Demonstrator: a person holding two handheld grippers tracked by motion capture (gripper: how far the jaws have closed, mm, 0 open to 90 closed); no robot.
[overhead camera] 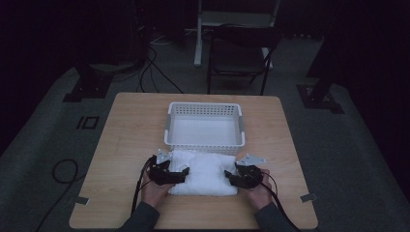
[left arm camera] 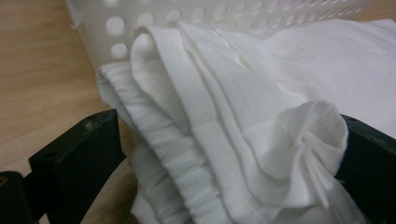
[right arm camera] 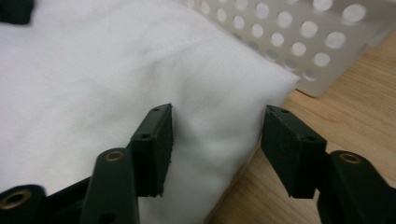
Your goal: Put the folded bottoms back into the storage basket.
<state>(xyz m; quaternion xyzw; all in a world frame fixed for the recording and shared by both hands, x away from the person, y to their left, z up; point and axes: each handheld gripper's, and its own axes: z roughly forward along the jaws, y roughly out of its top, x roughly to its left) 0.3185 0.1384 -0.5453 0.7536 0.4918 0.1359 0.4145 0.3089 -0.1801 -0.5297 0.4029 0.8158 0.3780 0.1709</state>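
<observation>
While the left claw (left arm camera: 224, 154) spreads wide around bunched folds of a white cloth (overhead camera: 203, 174), the right claw (right arm camera: 217, 149) gapes astride its corner beside the basket (overhead camera: 205, 108) on the desk (overhead camera: 130, 125).

Both forearms come in from the near edge, sleeves dark, each hand wrapped around its tool. The left tool (overhead camera: 170, 174) points right with its jaws spread wide. The right tool (overhead camera: 240, 178) points left toward it, its jaws likewise held apart.
</observation>
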